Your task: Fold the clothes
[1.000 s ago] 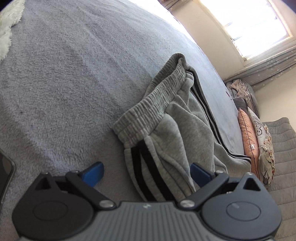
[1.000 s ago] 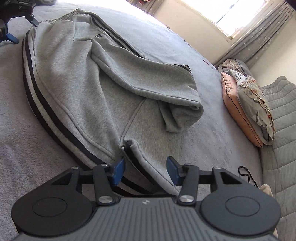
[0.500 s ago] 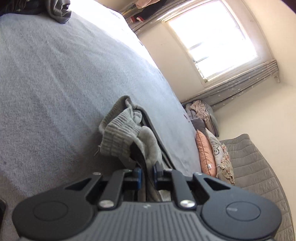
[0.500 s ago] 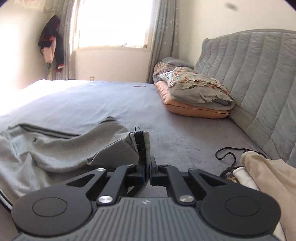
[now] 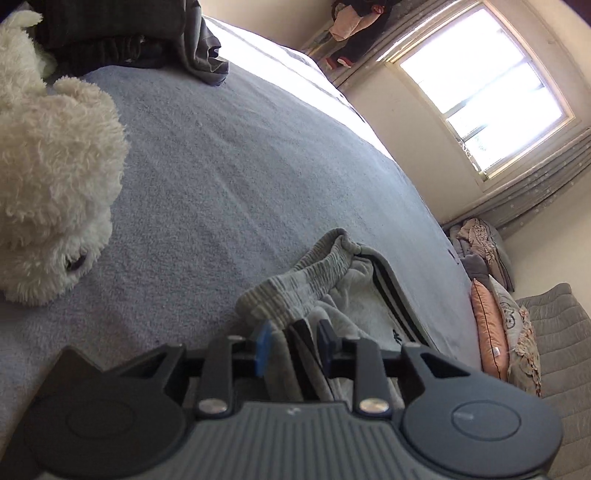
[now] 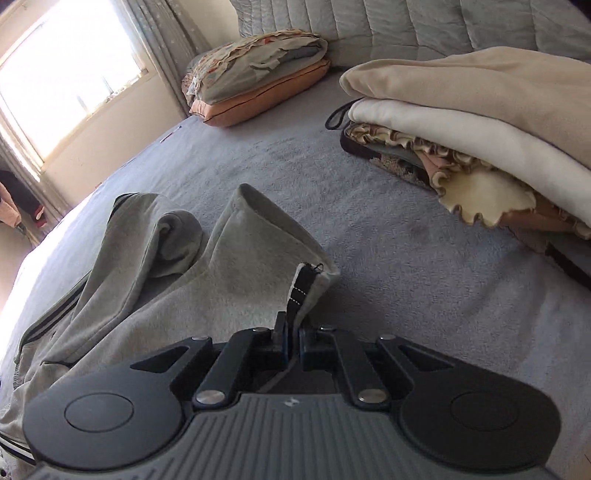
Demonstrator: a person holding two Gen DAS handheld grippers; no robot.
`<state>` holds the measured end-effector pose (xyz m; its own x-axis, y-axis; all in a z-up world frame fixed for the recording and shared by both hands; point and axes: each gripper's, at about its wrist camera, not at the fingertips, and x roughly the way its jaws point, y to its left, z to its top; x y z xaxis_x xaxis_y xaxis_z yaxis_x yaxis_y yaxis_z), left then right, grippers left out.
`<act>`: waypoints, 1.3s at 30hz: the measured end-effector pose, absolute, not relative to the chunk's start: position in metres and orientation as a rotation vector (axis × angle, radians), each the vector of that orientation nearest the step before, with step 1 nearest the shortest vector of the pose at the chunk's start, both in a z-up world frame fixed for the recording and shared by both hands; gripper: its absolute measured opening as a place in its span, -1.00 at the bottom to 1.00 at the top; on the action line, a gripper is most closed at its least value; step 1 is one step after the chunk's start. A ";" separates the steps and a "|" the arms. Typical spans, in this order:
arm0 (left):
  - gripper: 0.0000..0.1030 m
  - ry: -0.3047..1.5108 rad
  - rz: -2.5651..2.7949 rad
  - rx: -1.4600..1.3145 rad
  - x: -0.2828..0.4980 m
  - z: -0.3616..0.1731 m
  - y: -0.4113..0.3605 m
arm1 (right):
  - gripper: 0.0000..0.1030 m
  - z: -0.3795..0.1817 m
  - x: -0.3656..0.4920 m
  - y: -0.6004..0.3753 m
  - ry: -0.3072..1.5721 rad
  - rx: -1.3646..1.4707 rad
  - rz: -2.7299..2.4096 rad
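Grey sweatpants with black side stripes (image 5: 306, 280) lie crumpled on the grey bed (image 5: 258, 166). In the left wrist view my left gripper (image 5: 294, 343) is at their ribbed waistband. Its jaws are opening, and a fold of striped fabric still stands between the blue pads (image 5: 264, 347). In the right wrist view the sweatpants (image 6: 236, 266) trail off to the left. My right gripper (image 6: 291, 343) is shut on the striped hem (image 6: 306, 280) of one leg, which sticks up above the fingers.
A white plush toy (image 5: 48, 177) and dark clothes (image 5: 122, 33) sit at the left of the bed. Pillows (image 6: 258, 85) lean near the quilted headboard (image 6: 443, 22). A stack of folded clothes (image 6: 480, 122) with a black cord (image 6: 338, 114) lies at the right.
Both grippers closed on the sweatpants. The left has since parted its jaws and lifted, with the plush toy now in view. The right rolled and swung with the hem toward the folded stack.
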<state>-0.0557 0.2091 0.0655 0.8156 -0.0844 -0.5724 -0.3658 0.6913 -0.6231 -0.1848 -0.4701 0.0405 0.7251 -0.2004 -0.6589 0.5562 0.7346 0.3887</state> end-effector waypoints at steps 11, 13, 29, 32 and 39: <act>0.80 0.674 0.041 -0.658 0.059 0.082 0.190 | -0.18 0.073 -0.081 -0.469 0.542 0.473 -0.300; 0.86 0.705 0.026 -0.602 0.086 0.072 0.182 | -0.18 0.058 -0.040 -0.461 0.610 0.480 -0.215; -0.09 0.767 0.048 -0.420 0.111 0.019 0.159 | -0.94 0.023 0.070 -0.416 0.601 0.201 -0.203; -0.61 0.759 0.065 -0.510 0.108 0.021 0.172 | -0.95 0.081 0.041 -0.402 0.341 -0.034 -0.291; -0.54 0.754 0.058 -0.500 0.106 0.025 0.168 | -0.94 0.116 -0.001 -0.341 0.011 -0.595 -0.396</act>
